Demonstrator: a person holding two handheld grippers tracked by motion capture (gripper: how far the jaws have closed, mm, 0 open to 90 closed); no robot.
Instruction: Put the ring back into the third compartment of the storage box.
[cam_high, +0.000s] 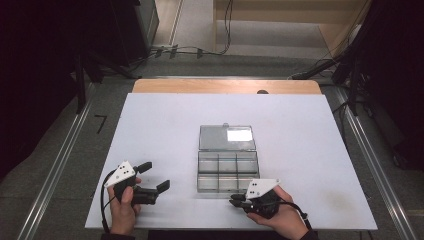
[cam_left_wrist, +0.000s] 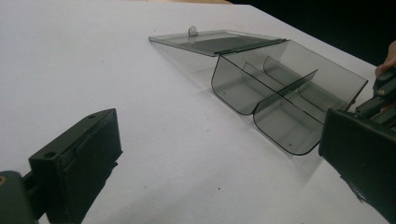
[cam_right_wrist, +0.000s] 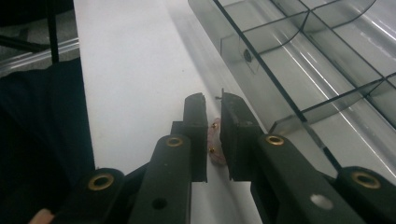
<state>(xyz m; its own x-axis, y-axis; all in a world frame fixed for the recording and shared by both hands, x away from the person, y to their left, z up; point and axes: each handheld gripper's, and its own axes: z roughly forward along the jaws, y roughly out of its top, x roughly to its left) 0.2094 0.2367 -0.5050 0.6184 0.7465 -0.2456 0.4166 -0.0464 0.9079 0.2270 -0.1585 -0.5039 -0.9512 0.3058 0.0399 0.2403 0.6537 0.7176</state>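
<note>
The small pink piece (cam_right_wrist: 215, 144), with tiny gold-coloured dots on it, lies on the white counter (cam_high: 165, 125) just in front of the organizer box (cam_high: 228, 170), and it sits between the two black jaws of the right claw (cam_right_wrist: 213, 105). These jaws stand narrow around the piece; whether the pads press on it I cannot tell. The box is of smoky transparent plastic, divided by thin walls into compartments with rounded bottoms, and its flat lid (cam_high: 226, 137) lies open behind it. The counter surface is smooth and matte. The left claw (cam_high: 154, 176) rests wide open on the counter, left of the box, with blocky matte black jaws and nothing between them.
</note>
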